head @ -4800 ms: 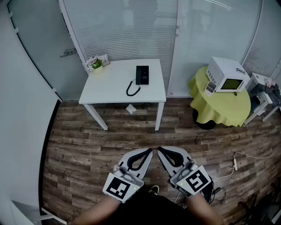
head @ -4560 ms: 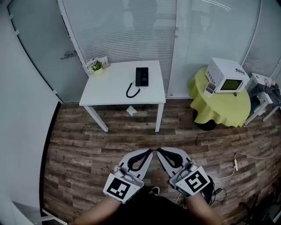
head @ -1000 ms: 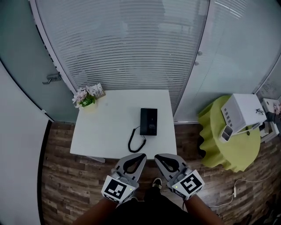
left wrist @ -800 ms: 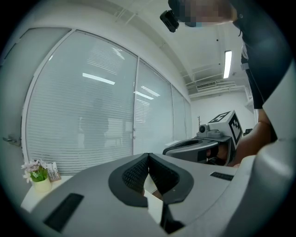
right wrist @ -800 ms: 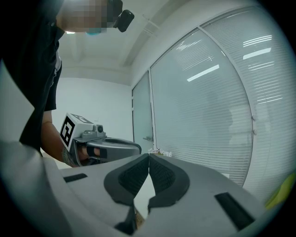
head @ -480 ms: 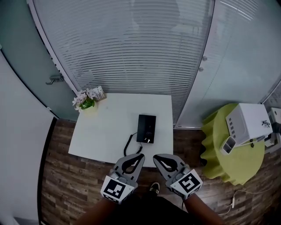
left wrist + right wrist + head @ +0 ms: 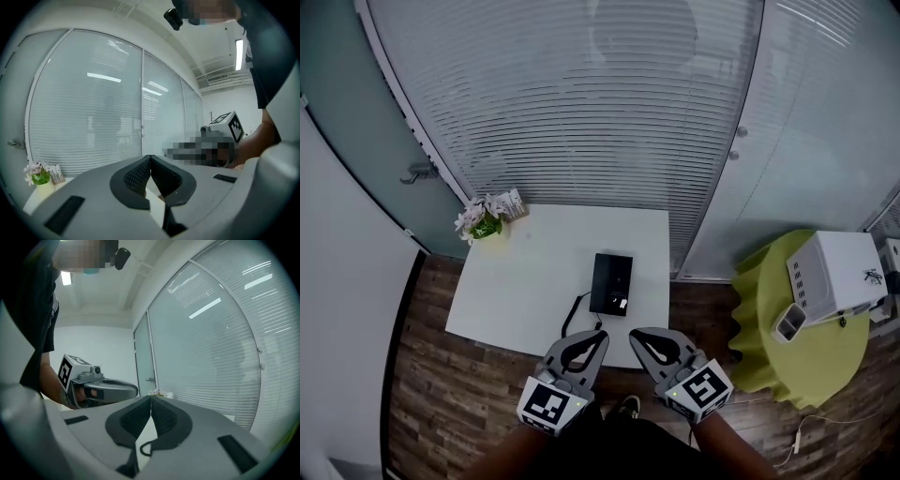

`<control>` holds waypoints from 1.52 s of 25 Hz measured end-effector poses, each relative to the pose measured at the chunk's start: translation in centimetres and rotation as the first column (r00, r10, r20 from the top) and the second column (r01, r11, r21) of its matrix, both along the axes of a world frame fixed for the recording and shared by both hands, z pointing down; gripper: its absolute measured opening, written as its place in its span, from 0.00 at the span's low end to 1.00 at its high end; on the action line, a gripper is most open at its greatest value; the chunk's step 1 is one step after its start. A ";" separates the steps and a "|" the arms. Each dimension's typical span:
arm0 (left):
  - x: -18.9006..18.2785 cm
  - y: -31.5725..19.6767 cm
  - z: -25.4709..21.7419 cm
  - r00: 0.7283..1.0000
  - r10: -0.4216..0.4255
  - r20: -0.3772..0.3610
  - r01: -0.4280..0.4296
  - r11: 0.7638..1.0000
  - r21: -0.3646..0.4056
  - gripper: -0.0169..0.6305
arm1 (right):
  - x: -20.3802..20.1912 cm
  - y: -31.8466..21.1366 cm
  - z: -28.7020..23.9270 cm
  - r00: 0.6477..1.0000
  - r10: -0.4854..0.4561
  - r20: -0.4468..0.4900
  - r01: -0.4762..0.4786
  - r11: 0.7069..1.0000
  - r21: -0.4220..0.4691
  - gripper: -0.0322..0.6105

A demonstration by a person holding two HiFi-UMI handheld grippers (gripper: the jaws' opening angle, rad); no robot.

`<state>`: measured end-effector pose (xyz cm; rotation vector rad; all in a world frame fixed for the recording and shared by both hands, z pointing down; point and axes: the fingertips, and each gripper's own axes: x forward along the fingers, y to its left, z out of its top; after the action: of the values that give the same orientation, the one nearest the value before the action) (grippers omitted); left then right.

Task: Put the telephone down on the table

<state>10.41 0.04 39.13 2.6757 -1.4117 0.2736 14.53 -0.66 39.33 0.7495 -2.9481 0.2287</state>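
Note:
A black telephone (image 7: 611, 283) lies flat on the white table (image 7: 525, 281), with its curled black cord (image 7: 574, 316) trailing toward the near edge. A loop of that cord (image 7: 142, 449) shows between the right gripper's jaws. My left gripper (image 7: 601, 334) and right gripper (image 7: 635, 334) hover side by side at the table's near edge, just short of the phone. Both are shut, tips touching, with nothing held. In the left gripper view the shut tips (image 7: 150, 157) meet against the glass wall beyond. In the right gripper view the shut tips (image 7: 150, 397) do the same.
A small pot of flowers (image 7: 480, 221) stands at the table's far left corner. Glass walls with blinds (image 7: 581, 112) rise behind the table. To the right stands a round table with a yellow-green cloth (image 7: 787, 347) and a white microwave (image 7: 839, 281). A wooden floor (image 7: 422, 394) lies below.
The person has walked up to the table: table and phone have come nearer in the head view, and both shut grippers now reach its near edge. The phone has not moved.

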 end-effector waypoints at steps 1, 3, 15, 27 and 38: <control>-0.1 -0.4 0.2 1.000 0.000 -0.004 0.000 1.000 -0.002 0.04 | 0.1 -0.3 0.4 1.000 0.002 -0.011 -0.002 1.000 -0.004 0.08; -0.2 -1.2 0.5 1.000 0.011 0.005 -0.011 1.000 -0.005 0.04 | 0.0 -1.0 1.1 1.000 0.005 -0.028 -0.005 1.000 -0.009 0.08; -4.1 -7.7 4.1 0.994 0.105 0.016 -0.104 0.991 -0.086 0.04 | -3.7 -7.7 3.0 0.994 0.087 -0.072 -0.091 0.994 -0.064 0.08; -8.2 -14.1 7.8 0.970 0.241 -0.034 -0.243 0.957 -0.162 0.04 | -8.1 -13.5 6.4 0.962 0.214 -0.167 -0.235 0.965 -0.114 0.08; -9.1 -17.0 12.8 0.960 0.275 -0.061 -0.281 0.921 -0.269 0.04 | -8.9 -16.0 11.0 0.934 0.258 -0.249 -0.301 0.940 -0.157 0.08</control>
<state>1.35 -16.97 51.93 2.6256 -0.9031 0.4278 5.61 -16.69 50.28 1.0875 -2.5539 0.4141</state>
